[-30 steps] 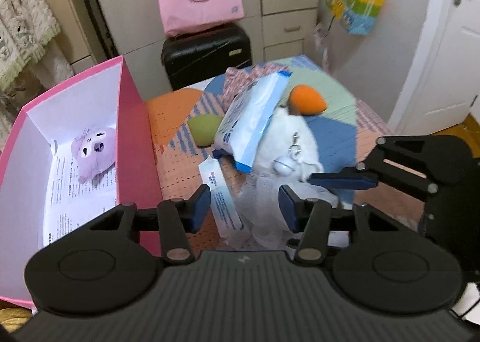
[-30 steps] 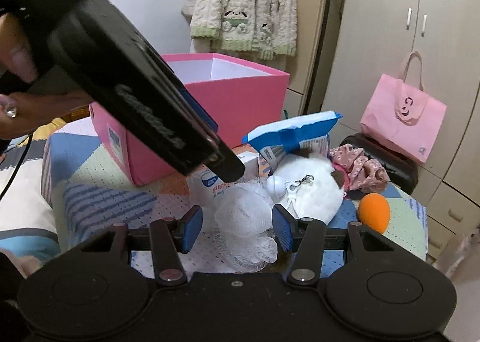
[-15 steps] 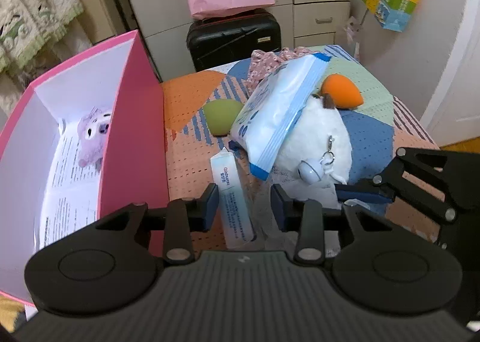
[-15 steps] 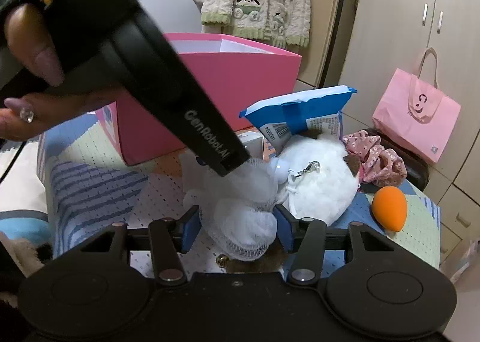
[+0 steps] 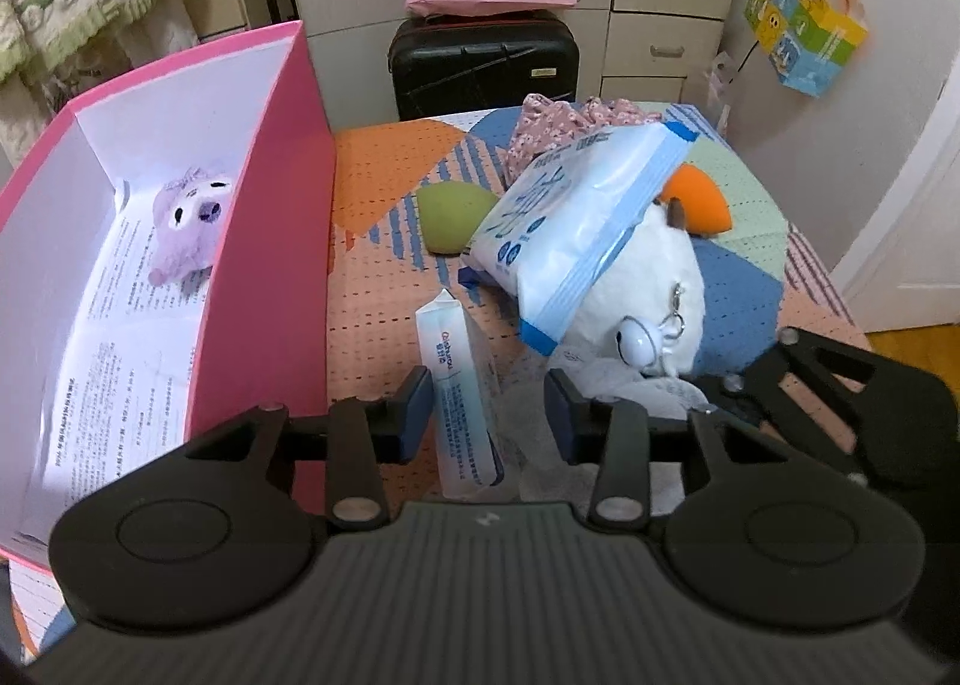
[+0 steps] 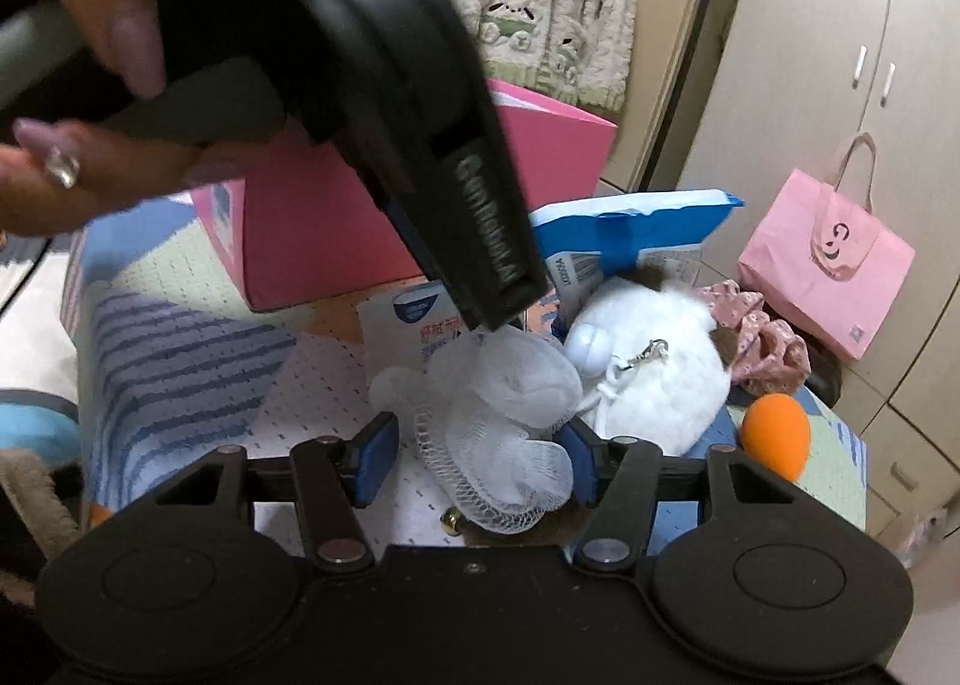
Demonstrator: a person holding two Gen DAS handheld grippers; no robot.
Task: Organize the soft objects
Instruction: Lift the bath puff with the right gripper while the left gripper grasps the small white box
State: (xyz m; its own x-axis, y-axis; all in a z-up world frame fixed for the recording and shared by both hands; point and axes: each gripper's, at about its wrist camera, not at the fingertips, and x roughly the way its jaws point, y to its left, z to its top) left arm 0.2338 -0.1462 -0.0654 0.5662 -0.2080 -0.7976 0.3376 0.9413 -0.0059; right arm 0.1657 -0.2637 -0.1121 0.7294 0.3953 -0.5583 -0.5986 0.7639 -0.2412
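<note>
Left gripper (image 6: 498,319), jaws closed, pinches the white mesh sponge (image 6: 504,421); right gripper (image 6: 480,460), jaws just opening, straddles it beside the white plush (image 6: 654,379).

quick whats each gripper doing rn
left gripper: closed, apparently pinching the white mesh puff
right gripper: open, jaws just been opening, puff between them, not gripped

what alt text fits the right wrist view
The left hand-held gripper reaches from upper left, pinching a mesh pouf that sits within the right hand-held gripper, whose jaws have just been opening. A pink box stands behind.
</note>
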